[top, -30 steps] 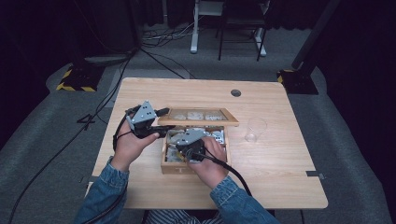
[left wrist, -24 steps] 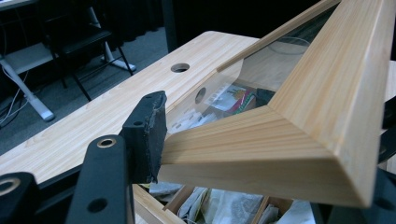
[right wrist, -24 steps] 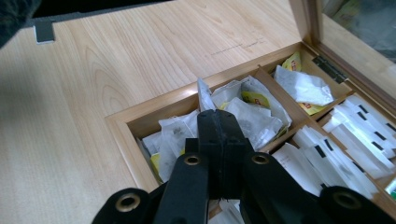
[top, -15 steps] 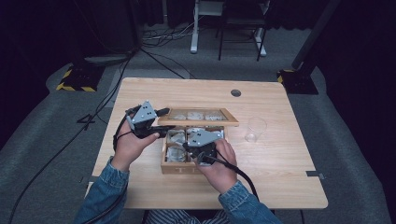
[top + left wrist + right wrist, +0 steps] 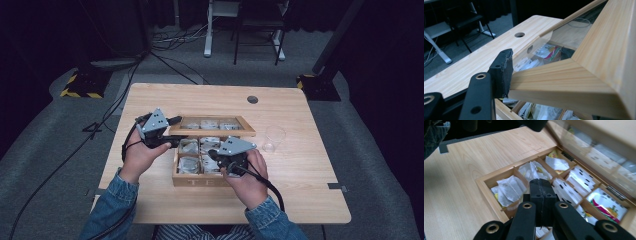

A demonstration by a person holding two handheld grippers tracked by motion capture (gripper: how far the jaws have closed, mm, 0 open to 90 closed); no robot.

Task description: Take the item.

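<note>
A wooden tea box (image 5: 200, 181) lies open mid-table, its compartments full of tea bags (image 5: 510, 187). Its glass-paned lid (image 5: 212, 133) stands raised. My left gripper (image 5: 176, 131) is shut on the lid's left corner; one black finger (image 5: 502, 71) presses against the lid frame (image 5: 564, 77), and the other is hidden behind the wood. My right gripper (image 5: 214, 156) hovers just above the box's middle compartments, pointing left. Its jaws (image 5: 543, 192) are shut together, with nothing visible between them.
A clear plastic cup (image 5: 274, 137) stands on the table right of the box. A cable hole (image 5: 252, 99) sits near the table's far edge. Bare tabletop (image 5: 310, 190) spreads to the right and front. A cable trails from each gripper toward the person.
My right gripper has shifted to the right over the open box. The left gripper has kept the lid raised in the same place.
</note>
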